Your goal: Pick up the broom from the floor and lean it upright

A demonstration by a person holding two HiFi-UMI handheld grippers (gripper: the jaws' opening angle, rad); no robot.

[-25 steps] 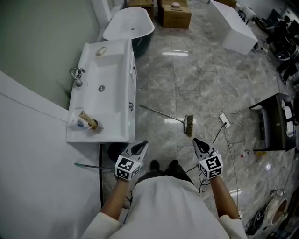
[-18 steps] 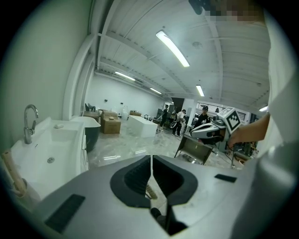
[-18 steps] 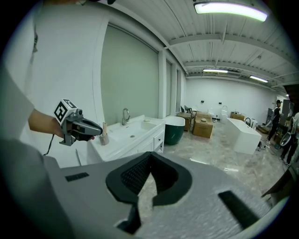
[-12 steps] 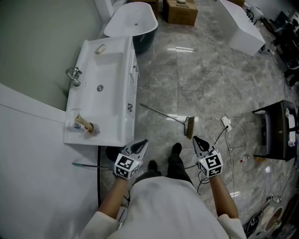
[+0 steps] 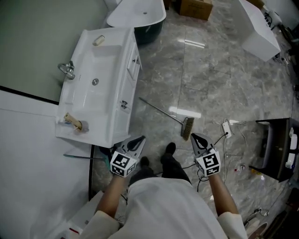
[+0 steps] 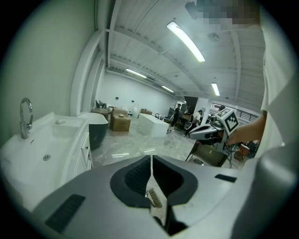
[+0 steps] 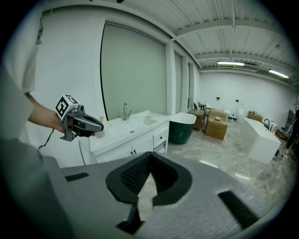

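The broom lies flat on the grey marble floor, its thin handle running up-left toward the vanity and its brush head nearest me. My right gripper hovers just below and right of the brush head, shut and empty. At the vanity's near corner, left of the broom, my left gripper is shut with nothing held. In the left gripper view the jaw tips meet, and the brush head shows through the slit below them. The right gripper view shows its tips closed over bare floor.
A white vanity with a basin and tap stands at left, a dark green tub beyond it. A cardboard box and a white tub sit farther off. A power strip with cables and a black stand are at right.
Both grippers have moved forward toward the broom as the person stepped ahead. The brush head now lies right beside the right gripper's tip. Both stay shut.
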